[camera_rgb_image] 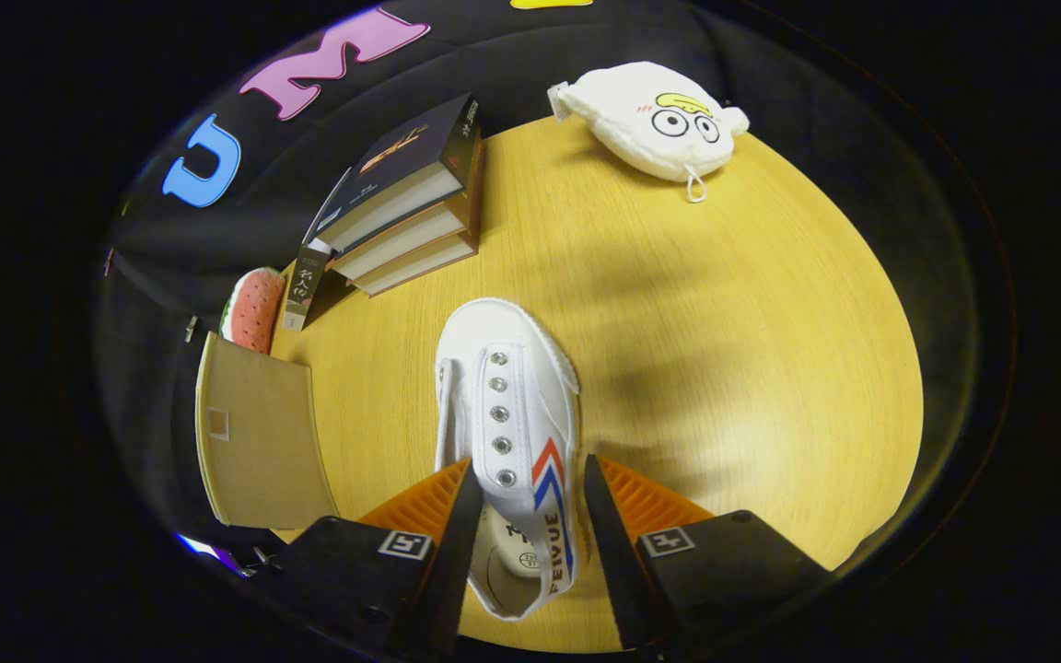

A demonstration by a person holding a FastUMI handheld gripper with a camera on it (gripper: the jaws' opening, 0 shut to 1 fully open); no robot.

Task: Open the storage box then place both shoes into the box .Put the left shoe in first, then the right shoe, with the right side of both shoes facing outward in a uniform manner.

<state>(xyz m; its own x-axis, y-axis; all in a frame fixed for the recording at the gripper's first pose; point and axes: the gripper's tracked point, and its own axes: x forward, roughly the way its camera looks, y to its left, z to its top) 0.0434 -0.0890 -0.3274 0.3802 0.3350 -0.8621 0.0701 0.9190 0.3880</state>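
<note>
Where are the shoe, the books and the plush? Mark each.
shoe [507, 405]: gripper view, on the eyelet row.
books [402, 198]: gripper view, on the top book's page edge.
plush [650, 120]: gripper view, on its face.

Bright, sharp, soft shadows, fisheye-warped edges

The white sneaker [512, 433], lying between the gripper [526, 516] fingers at centre bottom, reads "FEIYUE" down its side. Book spine [302, 293] at left carries Chinese characters, too small to read.
</note>
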